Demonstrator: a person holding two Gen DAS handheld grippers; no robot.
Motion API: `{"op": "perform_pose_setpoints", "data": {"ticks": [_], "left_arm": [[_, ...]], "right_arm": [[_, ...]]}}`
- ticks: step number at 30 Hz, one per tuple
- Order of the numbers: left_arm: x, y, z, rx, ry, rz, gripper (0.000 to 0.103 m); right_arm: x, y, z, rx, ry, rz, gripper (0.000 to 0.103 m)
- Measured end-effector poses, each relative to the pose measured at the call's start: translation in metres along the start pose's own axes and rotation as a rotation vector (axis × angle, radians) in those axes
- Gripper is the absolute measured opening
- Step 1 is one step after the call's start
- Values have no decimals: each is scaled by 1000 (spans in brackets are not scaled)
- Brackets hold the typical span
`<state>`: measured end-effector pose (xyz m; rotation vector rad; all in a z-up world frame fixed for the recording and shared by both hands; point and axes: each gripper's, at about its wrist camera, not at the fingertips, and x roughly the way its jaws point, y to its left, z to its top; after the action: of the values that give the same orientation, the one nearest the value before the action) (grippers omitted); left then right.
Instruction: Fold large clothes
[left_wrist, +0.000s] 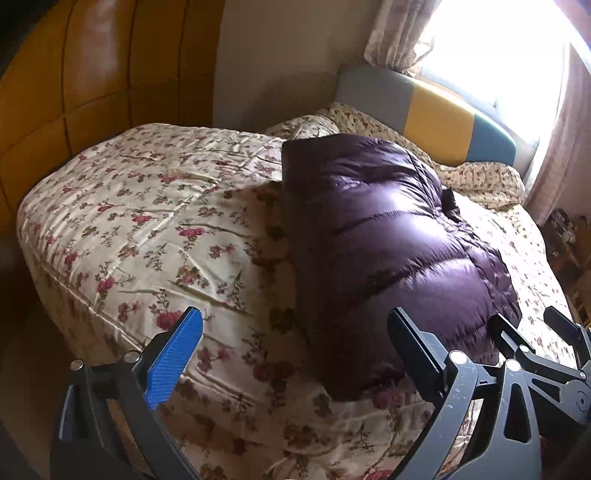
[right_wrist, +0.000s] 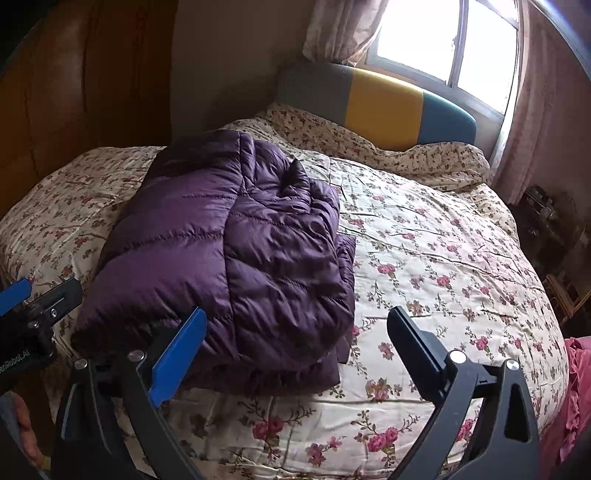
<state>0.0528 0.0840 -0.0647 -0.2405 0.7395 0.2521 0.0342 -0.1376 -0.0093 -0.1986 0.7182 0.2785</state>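
Note:
A purple quilted puffer jacket (left_wrist: 388, 236) (right_wrist: 236, 251) lies folded into a thick bundle on the floral bedspread (left_wrist: 147, 229) (right_wrist: 424, 258). My left gripper (left_wrist: 295, 317) hovers open just short of the jacket's near edge, above the bedspread to the jacket's left, with nothing between its fingers. Over the jacket's near right corner my right gripper (right_wrist: 299, 314) also stands open and holds nothing. Each gripper shows in the other's view: the right gripper (left_wrist: 526, 317) beside the jacket's right edge, the left gripper (right_wrist: 48, 291) by its left edge.
A grey, yellow and teal headboard (right_wrist: 384, 103) stands at the far end under a bright window (right_wrist: 454, 40) with curtains. A wooden wardrobe (left_wrist: 85, 81) flanks the bed's left. Pink cloth (right_wrist: 569, 398) lies at the near right edge. A cluttered shelf (right_wrist: 554, 229) sits right.

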Motion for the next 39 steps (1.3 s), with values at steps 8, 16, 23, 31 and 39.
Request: {"op": "perform_pose_setpoints", "data": {"ticks": [8,16,23,31,39], "left_arm": [[-5,-10,-1,28,-11,79,99],[-12,-14,-2,32,-37,105,99],[-17,-19,-3,36,-52,88,99],[-18,-23,-5,53,-54,86,99],[-19,-21,-5,34,-52,94,99]], "right_arm": [[-3,-9,-4,23,-5,-7,99],[-8,-11,-6,36,-15,2,100],[-9,-10,-10,23,-8,-1,100],[-11,-8,-8,18,-11,-12,100],[-15,-8,-9,14,-22,-24,100]]}}
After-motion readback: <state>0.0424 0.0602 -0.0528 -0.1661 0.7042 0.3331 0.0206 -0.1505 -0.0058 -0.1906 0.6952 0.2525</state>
